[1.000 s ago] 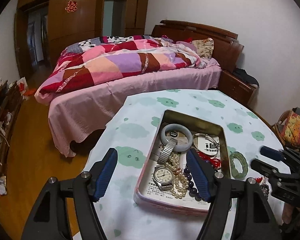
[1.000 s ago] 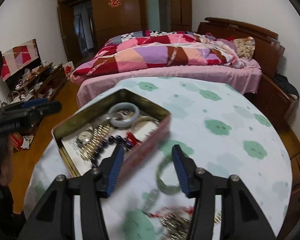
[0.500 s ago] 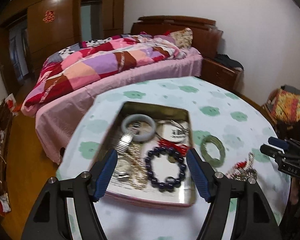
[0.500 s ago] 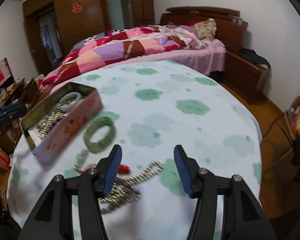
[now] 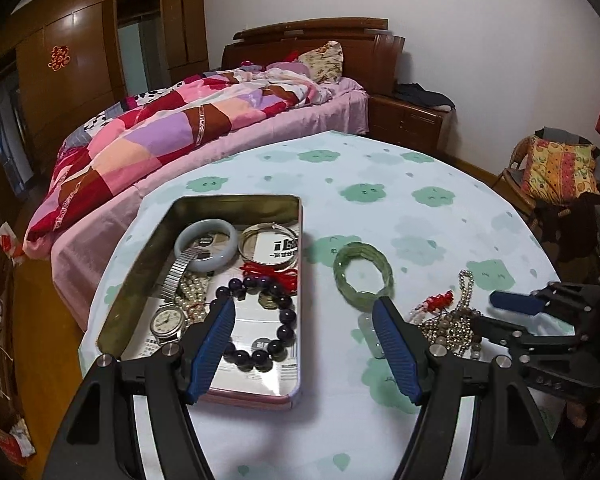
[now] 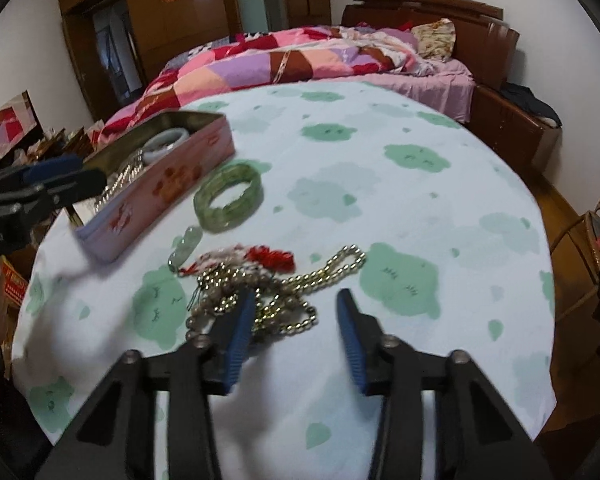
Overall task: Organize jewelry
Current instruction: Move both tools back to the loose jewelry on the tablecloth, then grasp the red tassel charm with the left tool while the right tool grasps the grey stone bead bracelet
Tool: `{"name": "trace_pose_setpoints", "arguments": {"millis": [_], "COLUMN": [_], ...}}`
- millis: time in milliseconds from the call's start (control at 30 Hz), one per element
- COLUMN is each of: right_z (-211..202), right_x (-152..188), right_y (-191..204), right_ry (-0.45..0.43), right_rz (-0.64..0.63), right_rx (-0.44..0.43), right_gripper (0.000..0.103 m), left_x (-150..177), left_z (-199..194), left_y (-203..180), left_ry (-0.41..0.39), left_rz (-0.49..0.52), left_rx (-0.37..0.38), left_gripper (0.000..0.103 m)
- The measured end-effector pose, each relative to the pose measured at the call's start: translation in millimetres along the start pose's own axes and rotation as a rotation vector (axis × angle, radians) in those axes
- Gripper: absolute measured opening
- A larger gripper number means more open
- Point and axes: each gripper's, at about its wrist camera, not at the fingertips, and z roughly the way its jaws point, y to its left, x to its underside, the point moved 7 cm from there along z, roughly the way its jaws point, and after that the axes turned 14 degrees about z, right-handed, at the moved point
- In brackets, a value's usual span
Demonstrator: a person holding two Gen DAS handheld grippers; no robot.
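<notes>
An open pink tin on the round table holds a pale jade bangle, a watch, pearls and a dark bead bracelet. My left gripper hangs open over the tin's right edge, with nothing between its pads. Right of the tin lie a green bangle, a pale pendant, a red tassel and a tangle of bead chains. My right gripper is low over that tangle. Its jaws are closing with chain between them, and the pads are not pressing on it.
The table's green-patterned cloth drops off at a round edge on all sides. Behind it stands a bed with a patchwork quilt. A wicker chair with a patterned cushion is at the right.
The left view has swung right, so the tin sits further left and the loose jewellery shows. My right gripper moved from the tin down to the chain tangle and its jaws narrowed.
</notes>
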Motion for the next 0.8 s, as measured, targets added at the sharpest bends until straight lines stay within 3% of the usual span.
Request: {"name": "trace_pose_setpoints", "arguments": {"millis": [133,267,800], "right_z": [8.4,7.4,-36.1], "right_x": [7.3,9.3,-21.6], "right_y": [0.9,4.5,0.8], "right_ry": [0.027,0.030,-0.133], "right_rz": [-0.010,-0.013,0.044], "right_rx": [0.005,-0.026,-0.056], "right_gripper": [0.027,0.011,0.010], "left_x": [-0.2,-0.5,-9.9], "left_z": [2.2,2.5,5.9], "left_y": [-3.0,-8.4,-23.7], "left_ry": [0.002,0.002,-0.008], "left_rz": [-0.005,0.006,0.039], "left_rx": [0.010,0.019,0.049], "left_gripper": [0.071,0.071,0.071]}}
